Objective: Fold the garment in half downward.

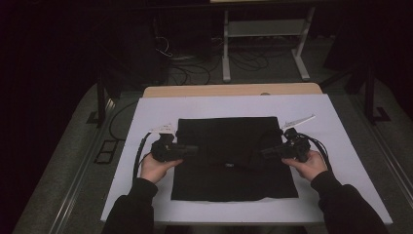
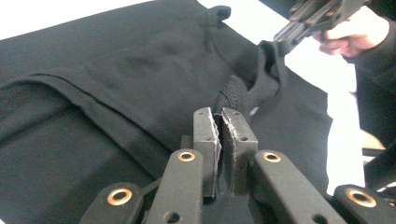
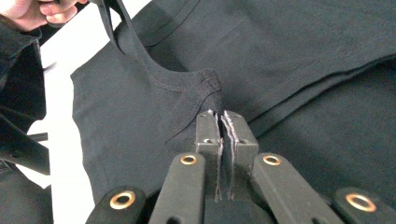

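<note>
A black garment point(image 1: 234, 158) is lying at the frame's centre on the white counter point(image 1: 336, 131). Its fabric is being pinched by the left tool point(image 2: 220, 122) and right tool point(image 3: 220, 122), both clamped; even tension should be kept.

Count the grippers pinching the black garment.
2. The left gripper is shut on the black garment at its left side; the right gripper is shut on its ribbed edge at the right.

1 black garment point(image 1: 229, 161), 2 hand-held grippers – left point(image 1: 195, 150), right point(image 1: 265, 152) – 1 white sheet point(image 1: 341, 146).
</note>
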{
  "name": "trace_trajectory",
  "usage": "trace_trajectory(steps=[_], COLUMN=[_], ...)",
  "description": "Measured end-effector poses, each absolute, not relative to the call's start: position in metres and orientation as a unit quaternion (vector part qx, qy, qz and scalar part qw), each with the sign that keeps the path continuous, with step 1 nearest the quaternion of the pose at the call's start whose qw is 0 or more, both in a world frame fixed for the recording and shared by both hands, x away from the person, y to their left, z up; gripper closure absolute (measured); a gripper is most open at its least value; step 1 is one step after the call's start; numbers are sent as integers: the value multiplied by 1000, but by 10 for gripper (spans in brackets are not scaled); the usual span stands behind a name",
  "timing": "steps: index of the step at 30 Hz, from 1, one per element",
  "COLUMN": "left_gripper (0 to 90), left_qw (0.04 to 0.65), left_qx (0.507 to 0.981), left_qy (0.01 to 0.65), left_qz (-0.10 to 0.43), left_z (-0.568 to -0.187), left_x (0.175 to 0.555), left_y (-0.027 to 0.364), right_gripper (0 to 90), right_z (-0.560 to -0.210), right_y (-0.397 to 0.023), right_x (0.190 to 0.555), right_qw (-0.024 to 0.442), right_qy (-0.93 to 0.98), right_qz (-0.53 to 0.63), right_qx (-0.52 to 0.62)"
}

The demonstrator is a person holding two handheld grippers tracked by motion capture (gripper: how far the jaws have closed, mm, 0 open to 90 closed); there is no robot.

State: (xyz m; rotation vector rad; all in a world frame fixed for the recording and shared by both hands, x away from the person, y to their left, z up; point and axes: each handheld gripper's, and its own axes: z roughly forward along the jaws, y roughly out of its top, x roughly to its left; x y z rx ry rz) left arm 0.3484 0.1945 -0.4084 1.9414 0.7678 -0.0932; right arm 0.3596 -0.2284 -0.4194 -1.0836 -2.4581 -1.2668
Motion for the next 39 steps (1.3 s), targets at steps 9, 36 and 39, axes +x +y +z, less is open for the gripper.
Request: trace_trajectory(steps=[9,36,39], left_gripper=[837,833,833], left_qw=[501,419,413], left_qx=[806,869,874], left_qy=[308,225,216], left_qz=[-61,-132,-136], left_z=[-410,-426,-426], left_x=[331,290,288], left_y=[187,183,183], right_gripper=[846,845,845], right_z=[-416,-426,-427], right_y=[-228,-209,-207], right_x=[344,297,294], right_qw=[93,156,162], right_qy=[-831,-869,-873], right_qz=[-423,-386,-379], right_qx=[-349,-266,-259])
